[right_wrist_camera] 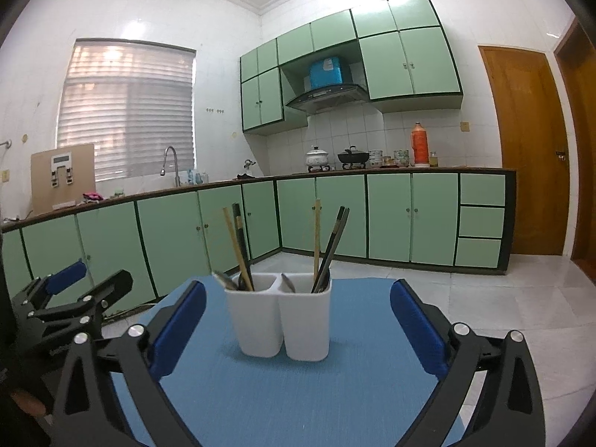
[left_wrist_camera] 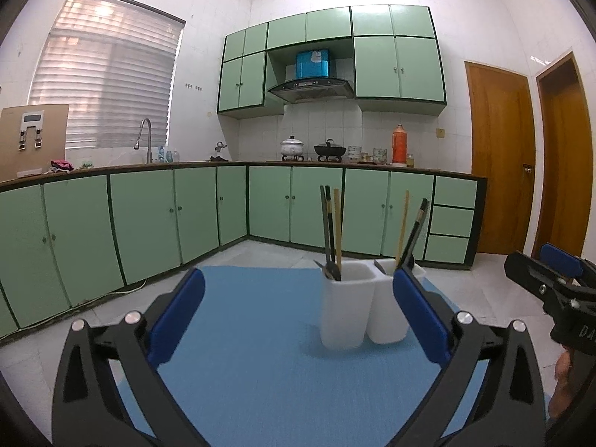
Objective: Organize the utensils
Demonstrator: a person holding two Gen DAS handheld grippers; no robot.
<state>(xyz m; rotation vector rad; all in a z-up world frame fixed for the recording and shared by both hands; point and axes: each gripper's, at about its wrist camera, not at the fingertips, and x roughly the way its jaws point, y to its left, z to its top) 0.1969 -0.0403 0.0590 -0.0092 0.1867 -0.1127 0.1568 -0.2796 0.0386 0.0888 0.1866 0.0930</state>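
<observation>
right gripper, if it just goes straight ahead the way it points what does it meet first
Probably the white utensil holder on the blue mat: it stands centred between the open right gripper's fingers, though how far ahead is unclear.

Two handheld grippers, left gripper (left_wrist_camera: 298, 313) and right gripper (right_wrist_camera: 298, 316), built alike from matte black plastic linkages shaped as angular, triangular-cutout arms. Round silver screw heads at the pivots, paired on each side. Long rectangular royal-blue pads (right_wrist_camera: 178, 329) lining the inner faces of the fingers; pale embossed lettering, too blurred to read, on the black body.
</observation>
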